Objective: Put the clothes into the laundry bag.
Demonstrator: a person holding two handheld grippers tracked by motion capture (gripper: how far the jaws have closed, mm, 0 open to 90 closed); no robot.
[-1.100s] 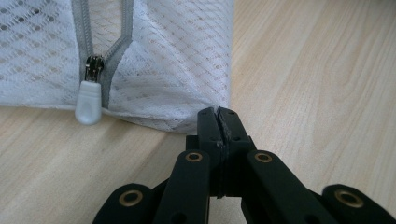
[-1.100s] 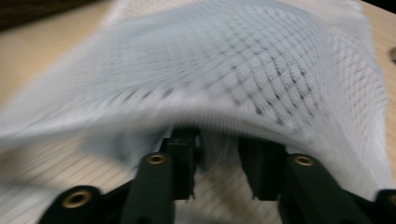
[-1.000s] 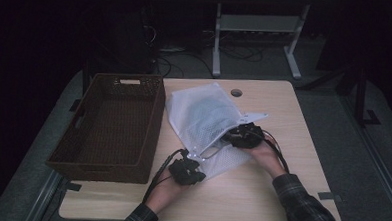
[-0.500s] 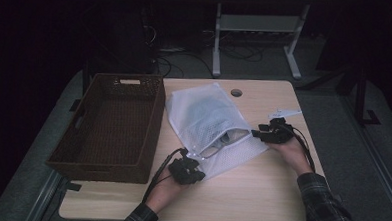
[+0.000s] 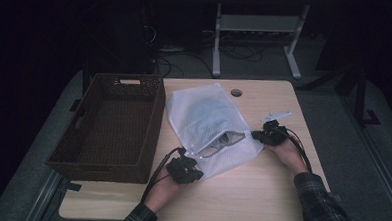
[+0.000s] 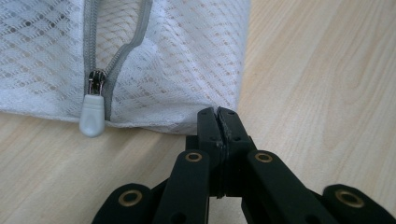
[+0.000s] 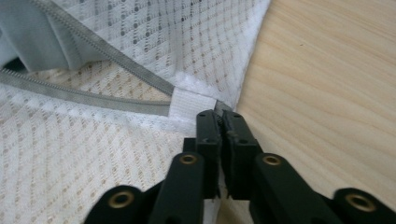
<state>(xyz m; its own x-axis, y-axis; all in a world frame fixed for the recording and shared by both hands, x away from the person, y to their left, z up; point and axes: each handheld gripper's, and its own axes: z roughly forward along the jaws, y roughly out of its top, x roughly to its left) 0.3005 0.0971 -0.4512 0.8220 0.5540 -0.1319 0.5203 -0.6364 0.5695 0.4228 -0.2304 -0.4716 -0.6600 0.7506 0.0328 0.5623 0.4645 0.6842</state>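
A white mesh laundry bag [image 5: 204,113] lies flat on the wooden table [image 5: 260,193], its grey zipper partly undone, with something grey [image 5: 228,138] showing in the gap. My left gripper [image 5: 195,165] is shut on the bag's near corner [image 6: 177,70], just right of the white zipper pull [image 6: 91,116]. My right gripper [image 5: 256,136] has just closed its jaws on the bag's right corner. In the right gripper view the right gripper [image 7: 220,116] pinches the mesh edge beside the end of the zipper tape [image 7: 84,95].
A dark woven basket [image 5: 119,78] stands on the left of the table, right beside the bag. A round cable hole [image 5: 236,93] sits near the far edge. Bare wood lies in front of the bag and to its right.
My right gripper moved right, from the bag's open zipper to its right corner, and shut there. The zipper gap has spread wider. My left gripper stayed put.
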